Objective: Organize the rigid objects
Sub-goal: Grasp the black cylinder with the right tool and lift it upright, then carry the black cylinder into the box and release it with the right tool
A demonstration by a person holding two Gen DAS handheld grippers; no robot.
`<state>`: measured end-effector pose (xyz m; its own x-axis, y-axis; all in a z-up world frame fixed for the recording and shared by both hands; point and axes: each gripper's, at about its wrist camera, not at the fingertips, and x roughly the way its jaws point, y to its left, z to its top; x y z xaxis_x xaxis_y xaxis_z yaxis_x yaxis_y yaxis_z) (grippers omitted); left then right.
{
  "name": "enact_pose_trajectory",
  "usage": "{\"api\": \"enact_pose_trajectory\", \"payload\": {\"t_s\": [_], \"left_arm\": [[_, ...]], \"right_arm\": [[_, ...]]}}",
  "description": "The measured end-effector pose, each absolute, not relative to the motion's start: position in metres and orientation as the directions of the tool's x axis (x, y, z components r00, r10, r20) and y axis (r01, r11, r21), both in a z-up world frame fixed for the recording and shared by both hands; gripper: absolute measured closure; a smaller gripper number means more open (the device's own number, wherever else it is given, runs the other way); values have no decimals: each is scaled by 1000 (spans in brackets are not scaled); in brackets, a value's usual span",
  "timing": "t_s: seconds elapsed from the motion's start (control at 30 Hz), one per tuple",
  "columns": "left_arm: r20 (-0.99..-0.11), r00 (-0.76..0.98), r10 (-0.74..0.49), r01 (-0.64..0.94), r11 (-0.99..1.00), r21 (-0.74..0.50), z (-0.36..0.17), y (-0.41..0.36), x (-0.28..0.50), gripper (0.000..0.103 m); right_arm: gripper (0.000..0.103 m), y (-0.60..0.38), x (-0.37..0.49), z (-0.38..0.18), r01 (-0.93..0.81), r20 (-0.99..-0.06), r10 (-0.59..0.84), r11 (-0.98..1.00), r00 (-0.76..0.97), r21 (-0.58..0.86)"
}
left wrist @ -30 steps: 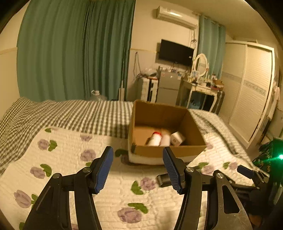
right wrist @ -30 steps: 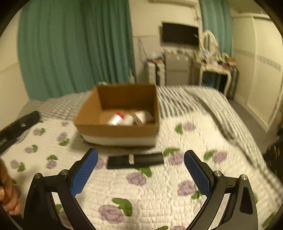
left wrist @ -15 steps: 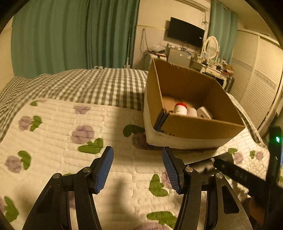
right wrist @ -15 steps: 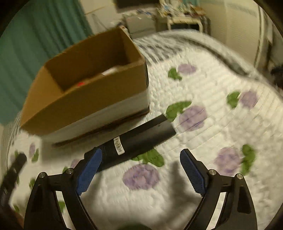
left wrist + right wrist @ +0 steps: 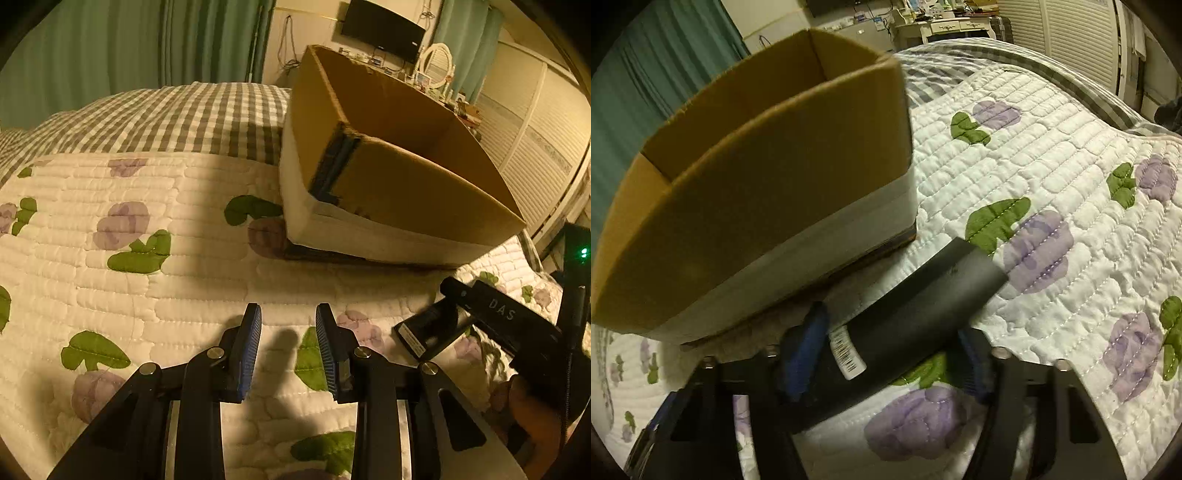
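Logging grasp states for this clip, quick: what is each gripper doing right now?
Left gripper: open, holding nothing, above the quilt.
Right gripper: fingers either side of the black box; cannot tell if they grip it yet.

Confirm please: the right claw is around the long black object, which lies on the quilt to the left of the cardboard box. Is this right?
Not quite. The right wrist view shows the long black object in front of the cardboard box, by its near wall, not to its left. The rest holds: the right claw is around it, and it lies on the quilt.
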<state>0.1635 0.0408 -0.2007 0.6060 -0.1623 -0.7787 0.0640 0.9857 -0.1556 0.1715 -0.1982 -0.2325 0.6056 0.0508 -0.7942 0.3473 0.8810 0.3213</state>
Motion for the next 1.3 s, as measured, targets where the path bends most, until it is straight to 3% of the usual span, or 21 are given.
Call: {"api": "enact_pose_trajectory", "payload": {"t_s": [0.17, 0.3, 0.6, 1.3], "left_arm": [[-773, 612, -165, 78, 986, -148, -191, 33, 141, 71], [-782, 613, -112, 65, 994, -91, -177, 34, 127, 71], [-718, 687, -113, 33, 992, -125, -120, 45, 79, 71], [-463, 873, -150, 111, 988, -111, 8, 13, -30, 71]], "right_arm": [[65, -207, 157, -226, 296, -766, 143, 866, 627, 404], [69, -201, 139, -214, 216, -743, 189, 885, 642, 412], [83, -203, 97, -164, 121, -689, 233, 898, 687, 423], [84, -226, -23, -22, -81, -453, 257, 925, 854, 371]]}}
